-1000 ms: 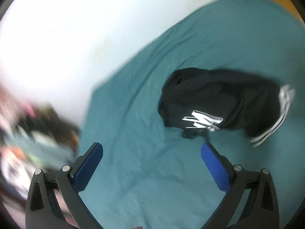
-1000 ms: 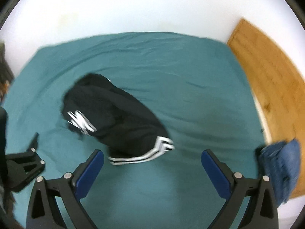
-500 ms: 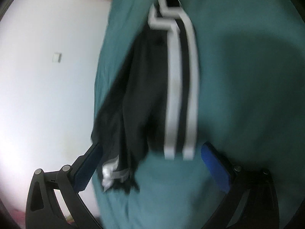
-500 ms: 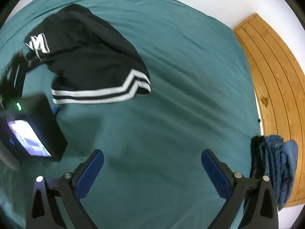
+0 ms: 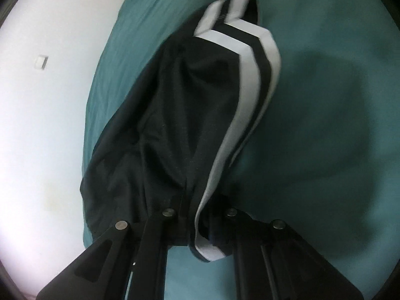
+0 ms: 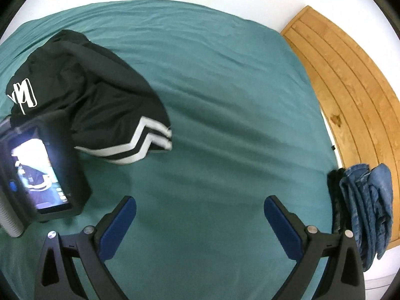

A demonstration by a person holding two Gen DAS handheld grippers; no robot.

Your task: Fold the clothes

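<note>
Black shorts (image 5: 180, 115) with white side stripes lie crumpled on a teal bedsheet (image 5: 325, 100), and the left gripper (image 5: 197, 225) now has a corner of them. A second ago this gripper was up over the sheet with its blue pads spread wide and the shorts well ahead of it; half a second ago it was low over the garment with the striped hem between the open pads. Its jaws have just been closing, and in the left wrist view they are now pressed together on the cloth right beside the near end of the white stripe, the fabric bunching up out of the pinch. That looks like the first grasp of the fold: one corner is secured, and the shorts can be lifted or pulled flat only once the other side is taken too.

From the pinch the shorts run away up the picture, the striped hem curling along the right edge toward the far end.

In the right wrist view the right gripper (image 6: 200, 221) has dropped closer to the bed than a second ago, and its pads stand wide apart with only bare sheet between them. The shorts lie well off to its upper left, the chevron of stripes (image 6: 140, 137) nearest to it. The left gripper's body, with a lit screen (image 6: 37, 175), sits at the near edge of the shorts. Folded jeans (image 6: 367, 207) rest at the bed's right edge, apart from all this.
</note>
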